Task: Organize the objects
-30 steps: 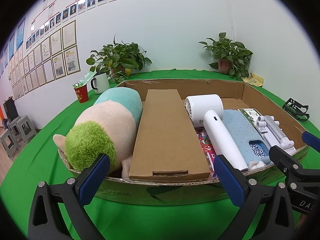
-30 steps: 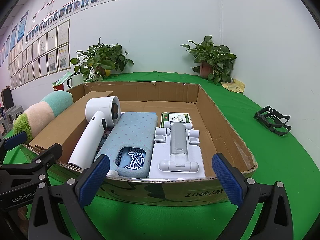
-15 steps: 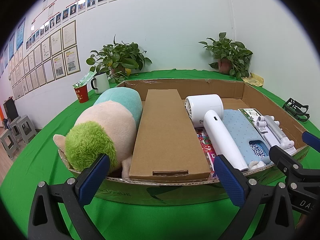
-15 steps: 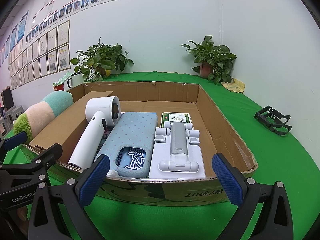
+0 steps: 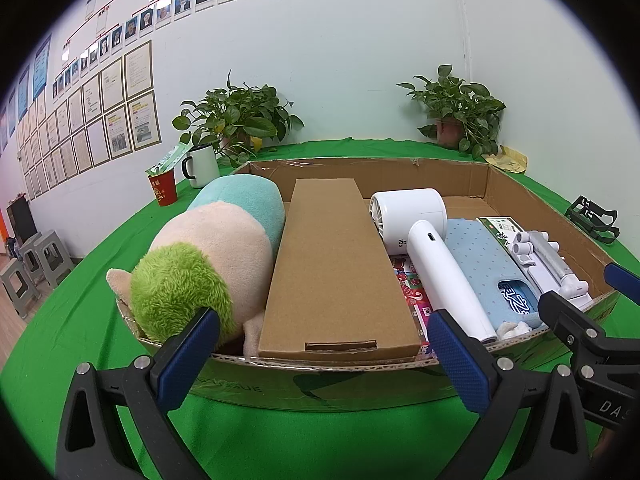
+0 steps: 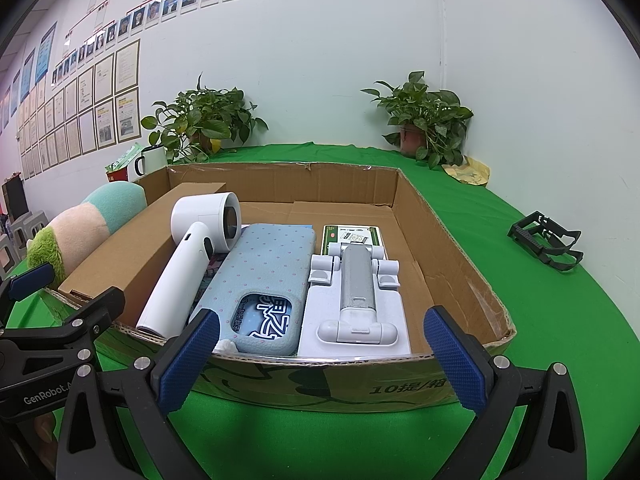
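Observation:
A shallow cardboard box (image 5: 360, 384) (image 6: 452, 240) sits on the green table. It holds a plush toy (image 5: 208, 256) (image 6: 80, 224) at the left, a long brown carton (image 5: 336, 272) (image 6: 136, 236), a white handheld fan (image 5: 432, 256) (image 6: 192, 248), a blue dotted pouch (image 5: 488, 272) (image 6: 264, 280) and a white phone stand (image 5: 548, 264) (image 6: 356, 288). My left gripper (image 5: 324, 356) is open and empty before the box's near wall. My right gripper (image 6: 320, 356) is open and empty there too, to the right.
Two potted plants (image 5: 240, 120) (image 6: 424, 120) stand at the back by the wall. A white mug (image 5: 200, 166) and a red cup (image 5: 163, 190) stand at the back left. A black holder (image 6: 548, 244) lies on the cloth at the right. Grey stools (image 5: 28, 264) stand off the table.

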